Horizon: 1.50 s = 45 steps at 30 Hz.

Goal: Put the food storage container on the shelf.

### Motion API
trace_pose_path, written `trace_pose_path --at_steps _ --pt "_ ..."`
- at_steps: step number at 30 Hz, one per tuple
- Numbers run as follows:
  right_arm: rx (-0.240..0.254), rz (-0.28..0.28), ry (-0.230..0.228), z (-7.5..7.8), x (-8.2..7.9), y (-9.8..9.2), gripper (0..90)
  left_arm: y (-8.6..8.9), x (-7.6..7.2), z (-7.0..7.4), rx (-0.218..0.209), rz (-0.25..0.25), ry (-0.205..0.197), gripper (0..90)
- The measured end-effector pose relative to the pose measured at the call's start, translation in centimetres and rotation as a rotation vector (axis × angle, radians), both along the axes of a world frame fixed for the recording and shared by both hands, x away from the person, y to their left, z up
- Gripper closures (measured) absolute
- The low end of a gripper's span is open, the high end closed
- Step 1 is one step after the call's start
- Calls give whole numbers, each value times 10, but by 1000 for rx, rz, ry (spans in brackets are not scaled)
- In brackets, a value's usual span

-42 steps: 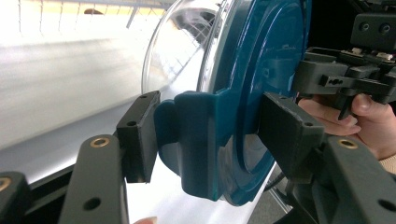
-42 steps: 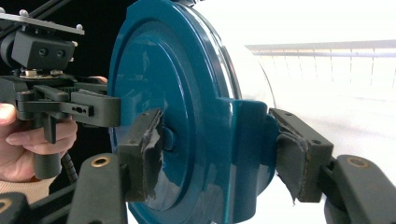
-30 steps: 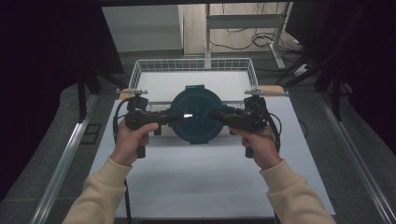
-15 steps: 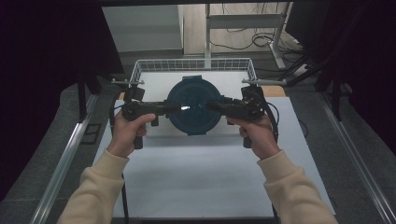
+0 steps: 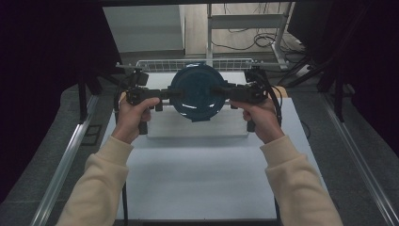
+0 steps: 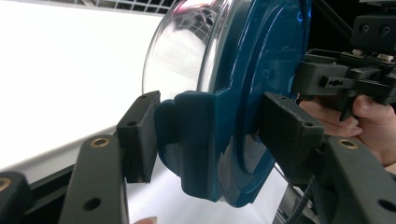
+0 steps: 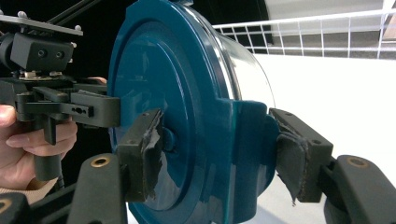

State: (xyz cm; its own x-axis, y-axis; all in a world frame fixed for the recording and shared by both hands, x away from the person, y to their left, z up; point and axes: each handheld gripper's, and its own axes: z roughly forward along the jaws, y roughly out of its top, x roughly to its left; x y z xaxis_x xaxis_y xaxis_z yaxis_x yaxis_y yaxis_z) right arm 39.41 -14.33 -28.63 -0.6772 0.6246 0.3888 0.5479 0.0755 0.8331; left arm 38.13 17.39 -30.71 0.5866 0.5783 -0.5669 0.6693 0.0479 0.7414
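**A:** What's the biggest thing on my screens?

**B:** The table, white and bare in front of me, with a pale board lying on it further back. Behind that a wire basket stands along the far edge.

**A:** And the piece I'm handling?

**B:** A round container with a dark teal lid and a clear bowl. I hold it up in the air over the board, just in front of the basket, between my two grippers. It's tipped on edge, so the lid faces the high camera and the bowl faces away towards the table.

**A:** How does the left gripper sit?

**B:** The left gripper comes in from the left side. Its jaws are clamped across a teal latch tab at the rim, one pad on the bowl side, the other on the lid face.

**A:** The right one?

**B:** The right gripper mirrors it on the opposite side, its jaws pressed on the other latch tab. The pads look worn, with the rubber frayed and peeling. I think the lid-side pad bears flat on the lid, though the angle makes that hard to judge.

**A:** Hands?

**B:** The left hand and right hand each wrap a gripper handle, cream sleeves behind them.
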Motion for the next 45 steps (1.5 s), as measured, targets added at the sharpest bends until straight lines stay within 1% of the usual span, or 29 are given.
trace_pose_path --at_steps 4,6,7,9,13,16,19,21,23,24,25,27,28,29,31,32,34,35,36,37,38,41,42,43,44,45 --pt "6 3 0 3 14 4 374 3 13 4 6 7 2 400" --pt "10 6 6 4 22 5 374 5 20 6 9 10 1 400" --pt "13 5 7 4 26 6 374 5 24 7 3 18 9 399" --pt "18 8 14 4 34 7 374 6 30 9 13 22 0 399" --pt "25 9 23 5 49 9 374 8 45 11 15 24 8 399" --pt "30 2 30 3 60 10 374 8 58 9 13 22 17 398" --pt "52 -16 43 -3 73 9 373 6 71 4 -3 42 41 394" --pt "56 -20 61 -7 79 8 373 5 80 -2 -8 43 66 394" --pt "52 -24 89 -14 86 8 373 5 86 -7 -11 48 85 391" --pt "59 -29 103 -17 89 7 372 6 88 -8 -23 52 91 393" --pt "78 -39 111 -19 91 6 371 5 89 -9 -27 57 94 399" --pt "99 -48 124 -22 94 4 369 4 91 -9 -32 68 102 400" --pt "107 -51 135 -23 96 3 368 3 92 -9 -45 79 109 401" --pt "118 -60 150 -24 98 3 366 4 94 -10 -42 79 112 399" --pt "136 -80 178 -25 100 3 363 4 97 -12 -59 84 133 395" --pt "139 -85 186 -25 101 3 362 4 99 -14 -75 85 152 393" --pt "155 -107 220 -27 105 3 358 4 103 -18 -97 86 181 386" --pt "164 -117 236 -28 107 3 356 3 104 -20 -108 89 192 383" --pt "164 -117 236 -28 107 3 356 3 104 -20 -108 89 192 380" --pt "192 -144 282 -33 112 1 355 1 108 -25 -123 93 217 372" --pt "200 -150 297 -35 114 0 354 1 109 -26 -128 95 221 367" --pt "213 -158 316 -38 118 -1 353 1 112 -30 -144 87 238 357" --pt "213 -162 319 -39 119 -1 353 2 114 -33 -157 82 249 355" --pt "213 -164 329 -40 120 -1 353 2 115 -35 -163 80 252 351" --pt "210 -163 332 -41 121 -1 354 3 115 -35 -168 80 239 353" --pt "205 -158 320 -41 121 0 354 3 115 -36 -171 81 236 352"
